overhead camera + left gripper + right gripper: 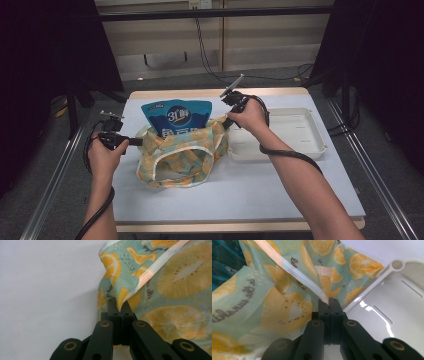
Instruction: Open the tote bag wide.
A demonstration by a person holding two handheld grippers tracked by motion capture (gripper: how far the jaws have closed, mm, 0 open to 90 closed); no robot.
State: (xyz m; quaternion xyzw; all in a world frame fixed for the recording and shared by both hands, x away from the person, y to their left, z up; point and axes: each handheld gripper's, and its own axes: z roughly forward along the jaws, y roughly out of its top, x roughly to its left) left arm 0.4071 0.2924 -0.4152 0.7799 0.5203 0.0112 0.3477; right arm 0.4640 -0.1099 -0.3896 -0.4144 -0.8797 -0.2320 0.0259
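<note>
1. Between the black jaws of our left gripper [119,305] we are pinching the pale-edged rim of the fruit-print bag [160,290]; the jaws are clenched on the fabric, pressed tight together with the hem caught in the seam between them.
2. At our right gripper [329,304] we are doing the same: its jaws are clamped on the white trim of the bag [287,297], with the cloth folding away up and to the left of them.
3. From the high view, we are holding the left gripper [134,142] at the bag's left edge and the right gripper [226,124] at its upper right corner, so the bag [182,155] is hanging open between the two.
4. Inside the bag, a blue pouch [176,116] with white lettering is standing upright, its top half sticking out above the rim.
5. Under it all, the bag is resting on the pale surface [240,190], roughly at its middle and a little to the left.
6. Just beside the bag on its right, a shallow white tray [310,145] is lying flat on the surface; in the right gripper view its corner [397,265] is sitting close against the cloth.
</note>
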